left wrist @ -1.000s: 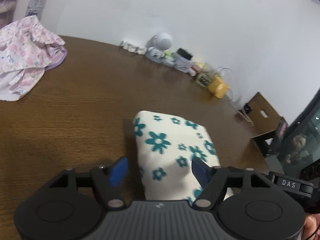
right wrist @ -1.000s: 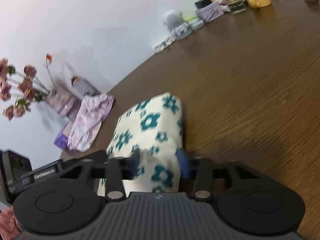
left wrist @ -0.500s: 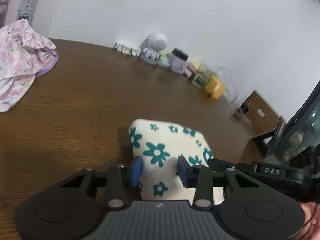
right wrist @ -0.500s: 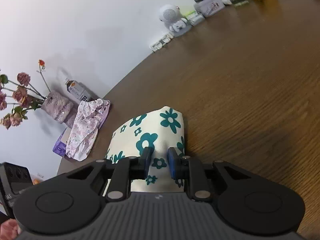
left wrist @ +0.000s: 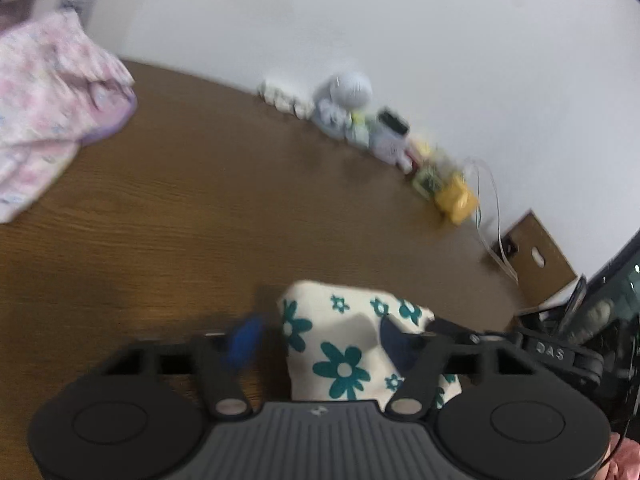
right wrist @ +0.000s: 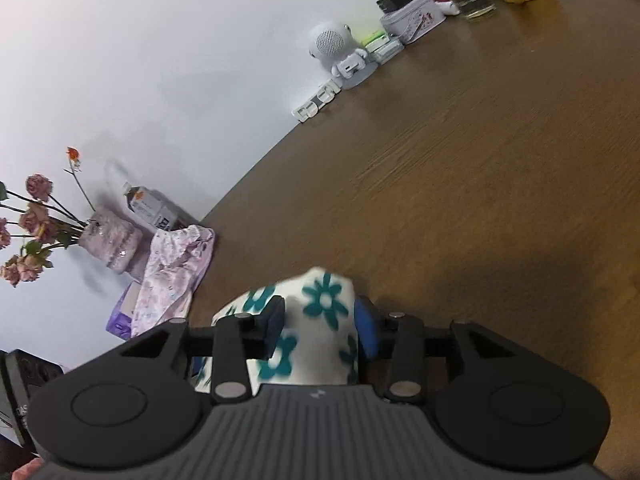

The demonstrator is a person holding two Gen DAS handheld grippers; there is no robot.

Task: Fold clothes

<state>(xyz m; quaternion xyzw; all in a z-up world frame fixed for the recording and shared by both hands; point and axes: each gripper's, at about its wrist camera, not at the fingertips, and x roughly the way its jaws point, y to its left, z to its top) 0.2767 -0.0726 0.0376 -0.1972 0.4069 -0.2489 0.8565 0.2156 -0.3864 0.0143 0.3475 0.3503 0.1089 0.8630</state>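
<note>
A folded white cloth with teal flowers (left wrist: 344,344) lies on the brown wooden table (left wrist: 240,208), close in front of both grippers. My left gripper (left wrist: 320,340) is open, its blue pads spread either side of the cloth's near end. In the right wrist view the same cloth (right wrist: 316,320) sits between the pads of my right gripper (right wrist: 320,328), which is open and stands around the fold without pinching it. A crumpled pink floral garment (left wrist: 44,120) lies at the far left of the table, also in the right wrist view (right wrist: 172,276).
Along the wall stand a white round speaker figure (left wrist: 344,100), small boxes, a glass and a yellow mug (left wrist: 456,200). A vase of dried roses (right wrist: 108,240) and a bottle (right wrist: 152,208) stand by the pink garment. A monitor (left wrist: 608,312) is at the right edge.
Both grippers have opened and let go of the flowered cloth, which they pinched half a second ago. The cloth now rests on the table between the spread pads.
</note>
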